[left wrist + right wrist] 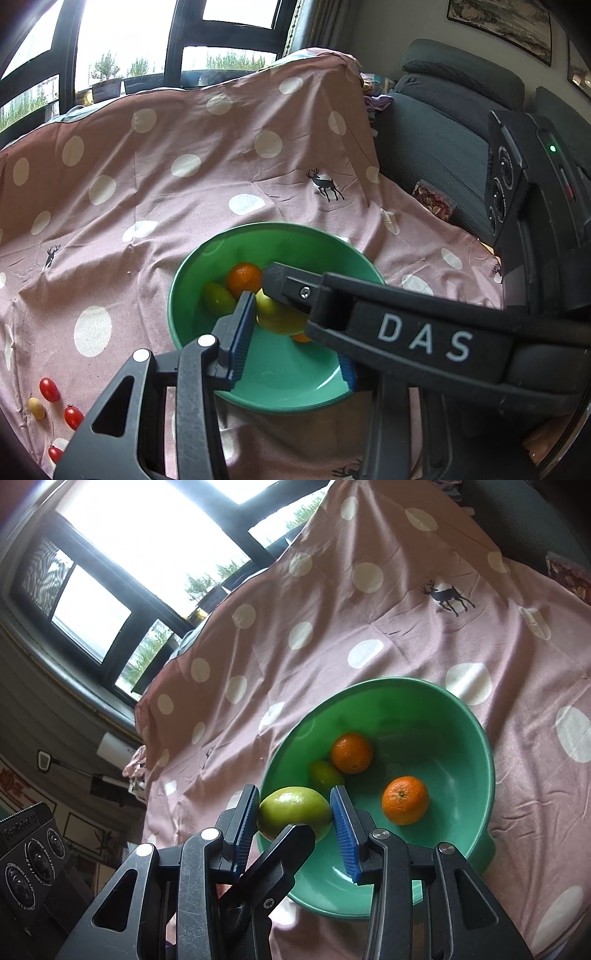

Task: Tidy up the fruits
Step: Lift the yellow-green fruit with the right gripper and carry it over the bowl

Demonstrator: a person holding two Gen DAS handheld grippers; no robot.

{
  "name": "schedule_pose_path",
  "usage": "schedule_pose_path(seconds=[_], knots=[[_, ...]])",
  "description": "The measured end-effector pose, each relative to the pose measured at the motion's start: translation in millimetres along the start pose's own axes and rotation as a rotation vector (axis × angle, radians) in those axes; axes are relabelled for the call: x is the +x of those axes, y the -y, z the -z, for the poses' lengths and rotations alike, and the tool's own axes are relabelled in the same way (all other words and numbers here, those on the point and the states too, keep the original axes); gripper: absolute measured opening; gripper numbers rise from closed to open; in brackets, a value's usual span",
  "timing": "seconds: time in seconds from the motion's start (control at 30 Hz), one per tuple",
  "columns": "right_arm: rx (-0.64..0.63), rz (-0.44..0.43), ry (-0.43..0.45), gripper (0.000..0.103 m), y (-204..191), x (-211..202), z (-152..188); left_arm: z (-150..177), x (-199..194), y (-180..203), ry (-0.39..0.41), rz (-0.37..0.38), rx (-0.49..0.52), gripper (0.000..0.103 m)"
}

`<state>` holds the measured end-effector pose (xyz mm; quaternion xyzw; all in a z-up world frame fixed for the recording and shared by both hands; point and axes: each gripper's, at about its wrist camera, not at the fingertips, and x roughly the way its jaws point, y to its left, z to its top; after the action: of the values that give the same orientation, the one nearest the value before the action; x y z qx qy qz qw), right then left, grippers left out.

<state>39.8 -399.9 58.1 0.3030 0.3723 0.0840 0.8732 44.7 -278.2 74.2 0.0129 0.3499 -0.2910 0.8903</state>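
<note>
A large green fruit (291, 808) hangs over the near-left rim of the green bowl (476, 738), and my right gripper (294, 797) is shut on it with a blue pad on each side. My left gripper (288, 321) comes in across it. Its left pad (243, 328) lies against the fruit (275, 317), and one left finger (288, 845) crosses the fruit's near side. The left gripper's far pad is mostly hidden behind the right gripper's arm. In the bowl lie two oranges (351, 752) (405, 799) and a small green fruit (325, 773).
A pink polka-dot cloth (184, 192) covers the surface. Red cherry tomatoes (49, 389) and a yellow one (37, 408) lie on it near the left. A dark sofa (424, 147) with a snack packet (434, 201) stands to the right, and windows are behind.
</note>
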Motion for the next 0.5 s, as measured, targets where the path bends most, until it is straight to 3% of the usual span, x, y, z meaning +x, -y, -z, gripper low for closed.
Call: schedule_pose_path(seconds=[0.5], knots=[[0.071, 0.026, -0.042, 0.044, 25, 13, -4, 4, 26, 1, -0.054, 0.023, -0.02, 0.038]])
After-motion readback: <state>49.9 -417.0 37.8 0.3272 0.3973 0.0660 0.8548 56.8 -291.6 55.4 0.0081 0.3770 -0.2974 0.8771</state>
